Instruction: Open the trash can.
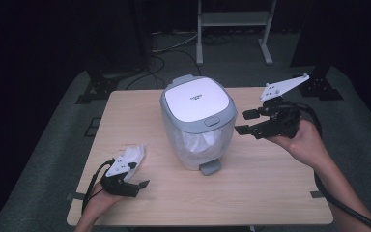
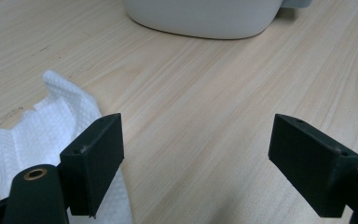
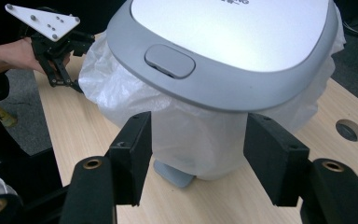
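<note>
Pale wooden table [image 1: 251, 188] fills the middle of a dark room, and near its front edge, well to the left of the small white and grey plastic bin [image 1: 198, 121], the left gripper [image 1: 134, 186] rests low with its jaws wide apart and nothing between them. Just beside it lies a crumpled white paper towel [image 1: 134, 153], touching the left jaw. Farther back, the right gripper [image 1: 245, 122] hangs in the air just right of the bin, jaws wide and holding nothing, pointing at the thin plastic bag [image 3: 135, 95] under the closed lid [image 1: 195, 99].

At twelve o'clock we see a white metal stand [image 1: 234, 19] on grey carpet [image 1: 53, 145]. At eleven o'clock, black cables [image 1: 166, 60] lie beside a dark stand foot [image 1: 94, 89].
</note>
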Demonstrator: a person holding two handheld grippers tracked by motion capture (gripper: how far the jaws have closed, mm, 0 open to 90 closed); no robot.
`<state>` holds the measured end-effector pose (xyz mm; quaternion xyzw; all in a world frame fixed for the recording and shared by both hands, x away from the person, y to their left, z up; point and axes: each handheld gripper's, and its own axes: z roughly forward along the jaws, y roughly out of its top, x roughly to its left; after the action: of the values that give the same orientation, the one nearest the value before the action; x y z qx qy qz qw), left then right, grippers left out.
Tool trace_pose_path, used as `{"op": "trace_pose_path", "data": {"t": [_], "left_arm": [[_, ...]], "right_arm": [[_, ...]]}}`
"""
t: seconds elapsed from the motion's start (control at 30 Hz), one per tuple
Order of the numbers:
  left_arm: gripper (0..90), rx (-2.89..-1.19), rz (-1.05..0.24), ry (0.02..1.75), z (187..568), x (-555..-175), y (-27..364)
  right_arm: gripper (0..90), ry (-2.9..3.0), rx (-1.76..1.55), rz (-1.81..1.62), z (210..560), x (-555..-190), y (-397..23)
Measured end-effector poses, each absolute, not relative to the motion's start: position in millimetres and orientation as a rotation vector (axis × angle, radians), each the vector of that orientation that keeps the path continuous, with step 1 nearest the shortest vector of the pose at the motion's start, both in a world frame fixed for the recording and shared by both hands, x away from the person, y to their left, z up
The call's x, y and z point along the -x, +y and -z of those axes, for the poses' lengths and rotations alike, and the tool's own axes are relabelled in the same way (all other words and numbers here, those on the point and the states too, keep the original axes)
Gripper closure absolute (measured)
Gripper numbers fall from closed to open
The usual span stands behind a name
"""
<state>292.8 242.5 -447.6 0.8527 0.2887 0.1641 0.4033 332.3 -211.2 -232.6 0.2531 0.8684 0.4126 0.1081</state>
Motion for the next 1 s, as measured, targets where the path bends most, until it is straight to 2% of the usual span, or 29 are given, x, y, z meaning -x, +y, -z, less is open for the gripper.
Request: {"op": "trace_pose_path", "data": {"t": [0.6,1.0], "left_arm": [[16.9,-2.155,-0.416,0.728,447.3,-292.5,243.2],[16.9,-2.157,-0.42,0.731,447.4,-292.3,243.9]], "right_arm": [[43.0,2.579,-0.702,-1.221,220.5,-338.3,-192.4],[53.8,2.604,-0.663,-1.197,217.5,-344.9,-175.6]]}}
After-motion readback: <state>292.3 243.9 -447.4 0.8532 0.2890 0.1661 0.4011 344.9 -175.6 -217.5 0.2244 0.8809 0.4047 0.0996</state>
